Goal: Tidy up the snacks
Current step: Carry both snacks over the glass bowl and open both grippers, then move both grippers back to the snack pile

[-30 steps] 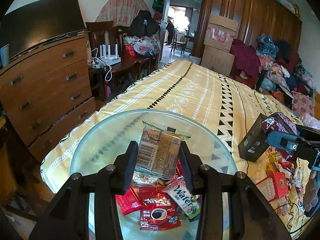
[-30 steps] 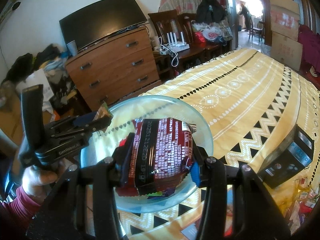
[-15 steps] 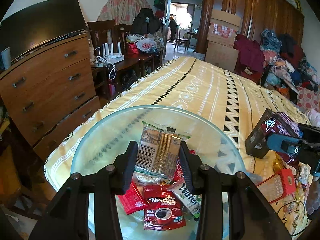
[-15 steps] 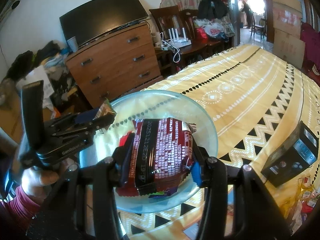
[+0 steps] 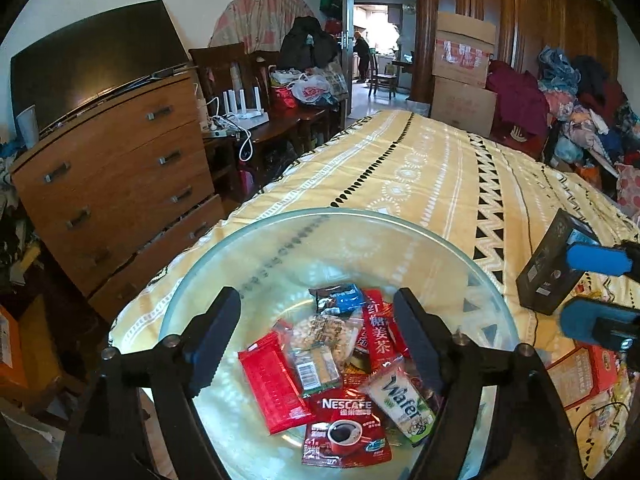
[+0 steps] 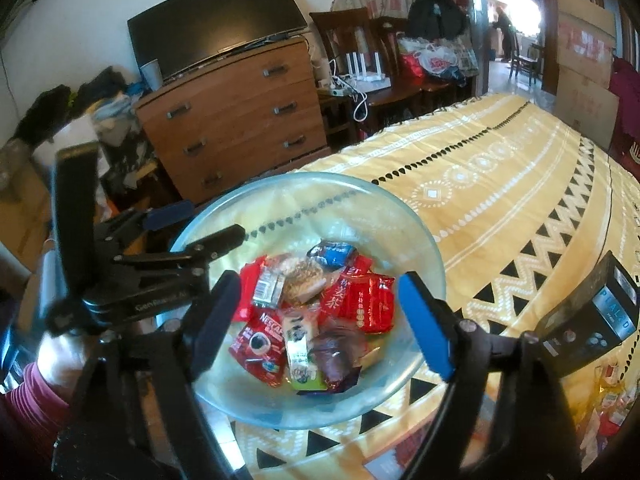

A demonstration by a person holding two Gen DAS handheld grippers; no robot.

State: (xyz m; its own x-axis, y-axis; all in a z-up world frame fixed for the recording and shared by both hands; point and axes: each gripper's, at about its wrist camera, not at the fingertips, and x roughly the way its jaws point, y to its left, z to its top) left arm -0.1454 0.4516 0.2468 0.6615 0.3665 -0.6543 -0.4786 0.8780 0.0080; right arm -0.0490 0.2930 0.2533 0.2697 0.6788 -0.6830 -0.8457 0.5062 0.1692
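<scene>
two packets down, both tongs empty over the bowl

two drops at once! the left tongs [image 5: 316, 332] have just been opening and now stand spread wide, nothing between the pads; the clear barcode packet [image 5: 318, 366] they were pinching a moment ago lies flat on the heap in the glass bowl [image 5: 248, 236]. same story on the other side: the right tongs [image 6: 320, 312] have just been opening too, jaws apart and bare, and the dark red packet [image 6: 338, 354] they carried sits on the near side of the pile.

so the bowl on the yellow bedspread [image 5: 420, 168] holds the lot now: a coffee sachet [image 5: 346, 430], a wafer packet [image 5: 402, 404], a plain red packet [image 5: 270, 384] and more, all inside the rim. both tools hover just above it, angled down.

what's left? off to the right, loose snack boxes [image 5: 580, 368] lie on the bedspread beside a black box [image 5: 550, 264], so by my reading the sorting isn't finished. next call looks like a swing back to that pile for another pickup.
</scene>
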